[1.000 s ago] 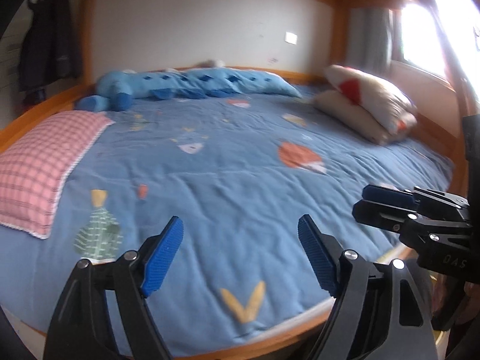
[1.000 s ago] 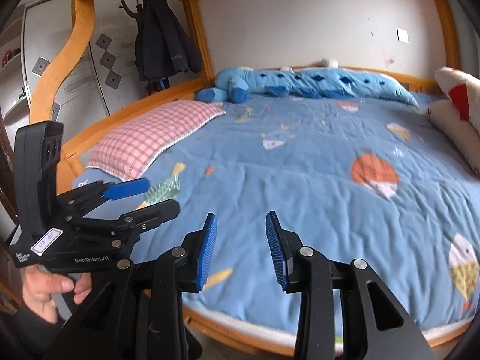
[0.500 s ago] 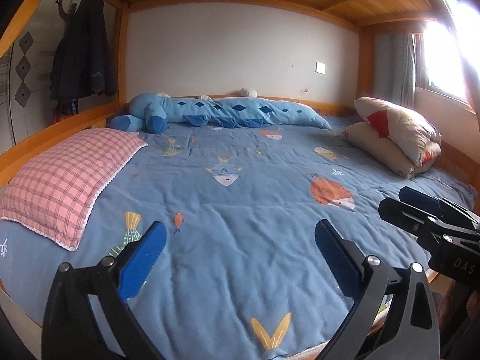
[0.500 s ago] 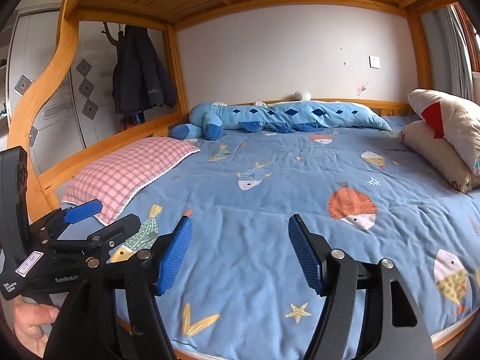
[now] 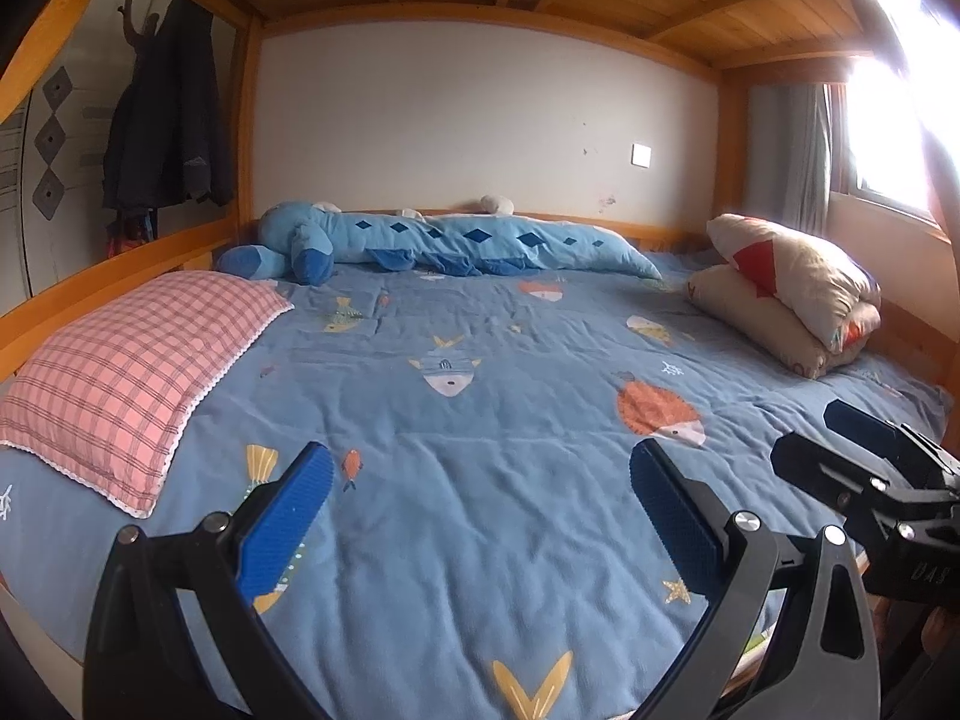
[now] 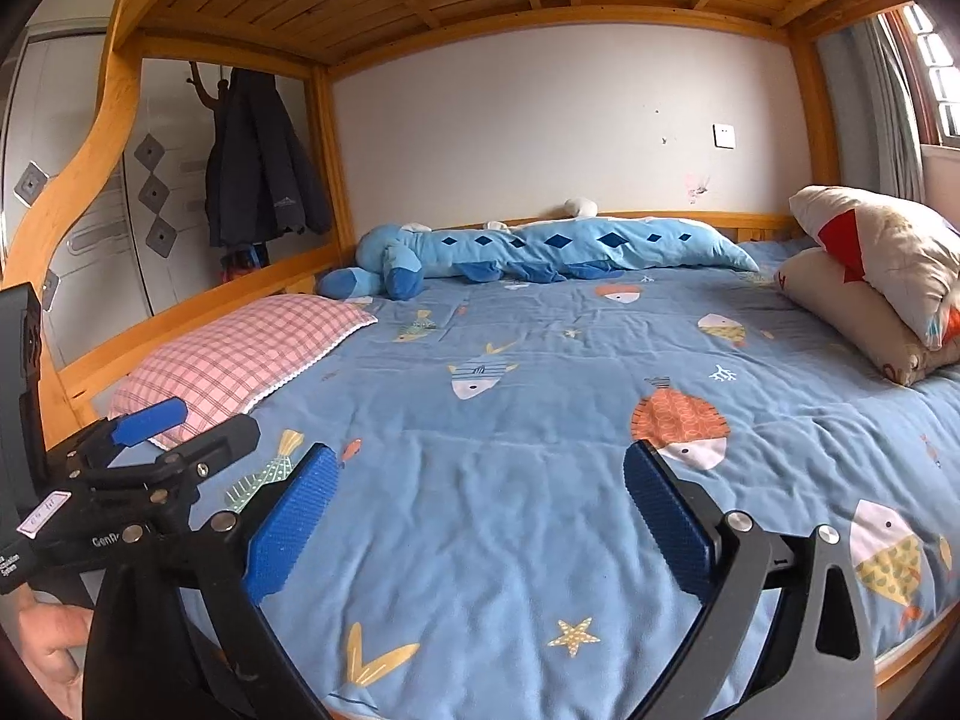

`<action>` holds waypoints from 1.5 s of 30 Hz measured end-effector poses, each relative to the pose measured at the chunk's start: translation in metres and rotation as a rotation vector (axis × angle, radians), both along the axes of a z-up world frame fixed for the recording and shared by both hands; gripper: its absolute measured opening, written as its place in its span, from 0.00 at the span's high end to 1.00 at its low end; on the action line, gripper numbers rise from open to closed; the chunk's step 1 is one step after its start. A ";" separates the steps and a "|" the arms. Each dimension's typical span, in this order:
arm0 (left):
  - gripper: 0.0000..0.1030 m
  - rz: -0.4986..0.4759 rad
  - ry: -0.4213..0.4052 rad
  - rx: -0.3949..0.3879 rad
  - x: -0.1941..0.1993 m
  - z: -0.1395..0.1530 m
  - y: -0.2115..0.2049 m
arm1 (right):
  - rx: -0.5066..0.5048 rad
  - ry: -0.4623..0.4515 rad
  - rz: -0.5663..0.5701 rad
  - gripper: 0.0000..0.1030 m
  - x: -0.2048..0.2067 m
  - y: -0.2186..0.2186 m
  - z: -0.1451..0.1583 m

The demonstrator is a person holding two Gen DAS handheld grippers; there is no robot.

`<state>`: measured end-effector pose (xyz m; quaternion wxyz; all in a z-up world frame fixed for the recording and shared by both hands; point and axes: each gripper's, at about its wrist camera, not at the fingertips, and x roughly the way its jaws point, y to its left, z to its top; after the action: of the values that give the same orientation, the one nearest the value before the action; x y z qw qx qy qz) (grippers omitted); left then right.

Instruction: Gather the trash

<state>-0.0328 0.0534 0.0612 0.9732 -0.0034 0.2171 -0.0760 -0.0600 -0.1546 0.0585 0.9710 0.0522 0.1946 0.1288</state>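
we hold the left gripper (image 5: 480, 516) above the near edge of the bed, its blue-padded jaws spread wide with nothing between them; the right gripper (image 6: 474, 510) hangs just beside it, likewise spread wide and gripping nothing, and each shows at the edge of the other's view; under both lies the blue quilt (image 5: 510, 408) printed with fish, smooth across the whole mattress; on it to our left rests a pink checked pillow (image 5: 138, 360), along the far wall a long blue plush toy (image 5: 456, 243), and to our right a folded cream duvet (image 5: 792, 294) stacked in two rolls; a dark jacket (image 6: 264, 174) hangs from a hook past the wooden bed frame (image 6: 84, 192) on the left, and a white wall switch (image 6: 724, 135) sits on the far wall; as for trash, we cannot make out any piece of it in either view.
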 end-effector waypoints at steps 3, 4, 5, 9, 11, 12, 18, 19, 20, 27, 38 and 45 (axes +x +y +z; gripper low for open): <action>0.04 0.004 -0.005 -0.002 -0.001 0.002 0.001 | 0.005 0.001 0.006 0.09 0.001 0.001 0.000; 0.04 0.009 -0.006 0.003 0.000 0.002 0.001 | 0.003 0.000 0.005 0.09 0.001 0.002 0.001; 0.04 0.011 -0.006 0.009 0.000 0.003 0.001 | 0.000 -0.002 0.005 0.09 0.001 0.003 0.001; 0.04 0.019 -0.006 0.011 -0.001 0.004 0.001 | 0.005 -0.005 0.010 0.08 0.001 0.005 0.001; 0.04 0.027 -0.009 0.001 0.000 0.005 0.003 | 0.001 -0.004 0.009 0.08 0.001 0.006 0.002; 0.04 0.028 -0.008 -0.006 0.000 0.006 0.004 | 0.002 -0.003 0.009 0.08 0.002 0.006 0.001; 0.04 0.031 -0.004 -0.010 -0.001 0.006 0.007 | 0.010 -0.004 0.012 0.08 0.002 0.006 0.002; 0.04 0.031 -0.003 -0.007 -0.001 0.006 0.006 | 0.012 -0.004 0.013 0.08 0.001 0.006 0.002; 0.04 0.029 -0.003 -0.007 -0.001 0.007 0.006 | 0.013 -0.004 0.014 0.08 0.002 0.006 0.002; 0.04 0.027 -0.004 -0.001 -0.001 0.007 0.006 | 0.007 -0.003 0.013 0.08 0.004 0.007 0.003; 0.04 0.034 -0.011 -0.004 -0.004 0.015 0.004 | 0.009 -0.003 0.015 0.08 0.003 0.009 0.004; 0.04 0.061 -0.037 0.023 -0.008 0.019 0.002 | 0.013 -0.002 0.016 0.08 0.003 0.007 0.005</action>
<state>-0.0411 0.0557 0.0800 0.9788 0.0025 0.1998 -0.0440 -0.0569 -0.1476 0.0639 0.9697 0.0569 0.1932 0.1380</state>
